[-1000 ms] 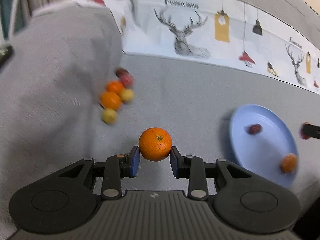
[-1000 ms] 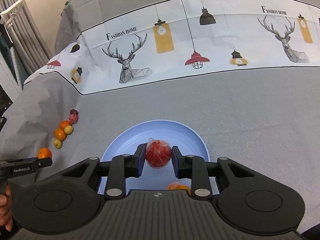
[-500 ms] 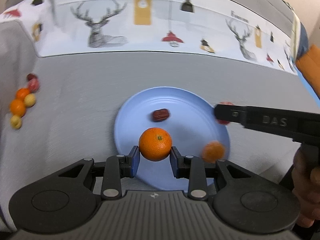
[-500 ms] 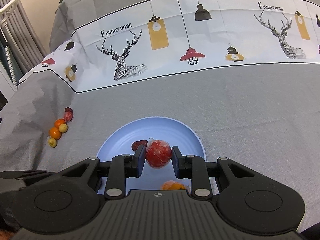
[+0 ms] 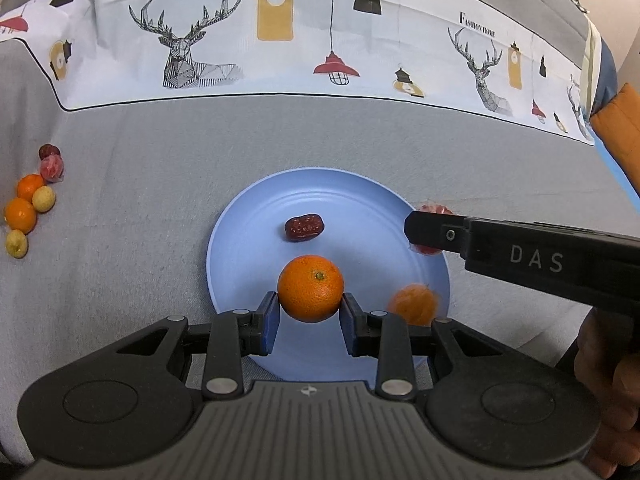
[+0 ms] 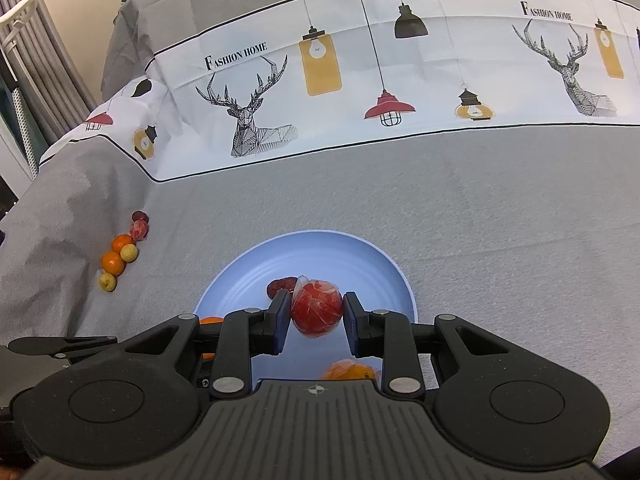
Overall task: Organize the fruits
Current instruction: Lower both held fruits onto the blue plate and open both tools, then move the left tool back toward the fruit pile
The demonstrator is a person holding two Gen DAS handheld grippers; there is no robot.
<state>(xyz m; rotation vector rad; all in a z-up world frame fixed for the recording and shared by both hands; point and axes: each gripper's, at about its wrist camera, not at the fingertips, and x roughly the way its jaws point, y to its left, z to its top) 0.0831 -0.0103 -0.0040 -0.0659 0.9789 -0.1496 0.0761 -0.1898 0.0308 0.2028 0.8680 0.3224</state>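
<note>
Over the round, ridged blue plate (image 5: 248, 240), the left gripper (image 5: 310, 312) was clamped on a dimpled orange (image 5: 311, 294). The right gripper (image 6: 316, 314) pinched a red fruit in crinkled plastic wrap (image 6: 317, 309). A wrinkled date (image 5: 304, 228) lay on the plate.

left gripper (image 5: 310, 322): black plastic body showing at the bottom of the frame, ribbed grey centre panel with a small cross mark, two round recessed discs, silver screw heads on the linkage arms, blue pads (image 5: 267, 322) lining the fingers. right gripper (image 6: 316, 320) looking identical; its side is reading "das" in pale letters. bare skin peeking in at lower right.
</note>
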